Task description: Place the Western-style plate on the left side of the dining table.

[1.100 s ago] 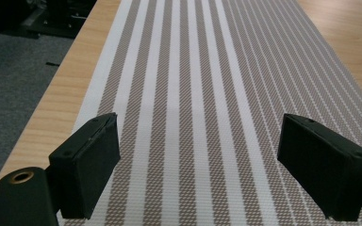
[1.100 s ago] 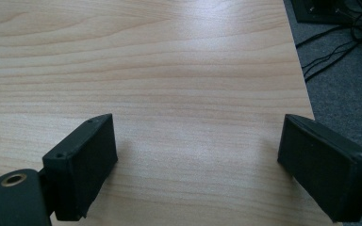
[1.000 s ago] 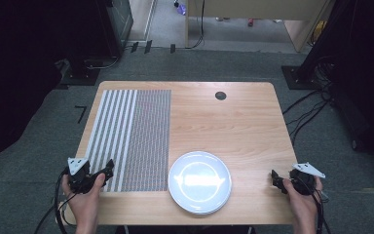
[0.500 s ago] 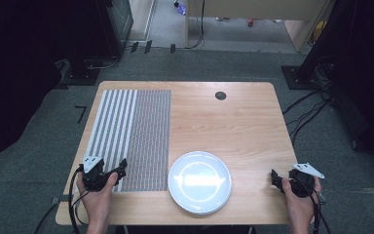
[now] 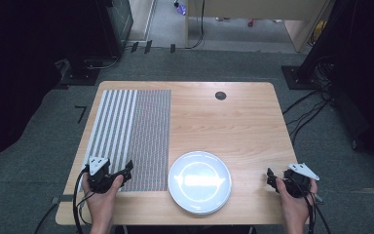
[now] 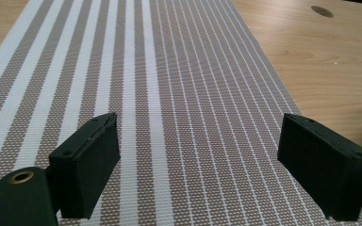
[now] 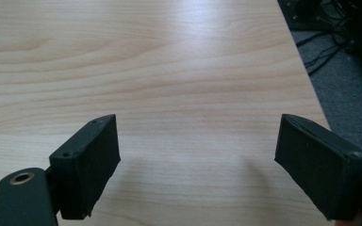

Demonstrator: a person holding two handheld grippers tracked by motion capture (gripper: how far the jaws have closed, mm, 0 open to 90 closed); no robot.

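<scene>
A striped brown and white woven placemat (image 5: 132, 131) lies flat on the left half of the wooden table (image 5: 233, 122). A white plate (image 5: 199, 182) sits at the front centre, just right of the mat. My left gripper (image 5: 126, 170) hovers over the mat's near left corner, open, with nothing between its jaws; its own view looks along the placemat (image 6: 179, 94) between the pads (image 6: 92, 165). My right gripper (image 5: 271, 179) rests at the table's front right, open and empty, above bare wood (image 7: 169, 70).
A small dark round hole (image 5: 220, 95) sits near the table's far edge. The table's right edge (image 7: 311, 89) runs close to my right gripper, with grey carpet and cables (image 5: 316, 117) beyond it. Dark equipment stands (image 5: 92, 58) flank the far side.
My left gripper has moved right, from off the table's left front edge onto the placemat's near left corner. The right gripper has stayed put.
</scene>
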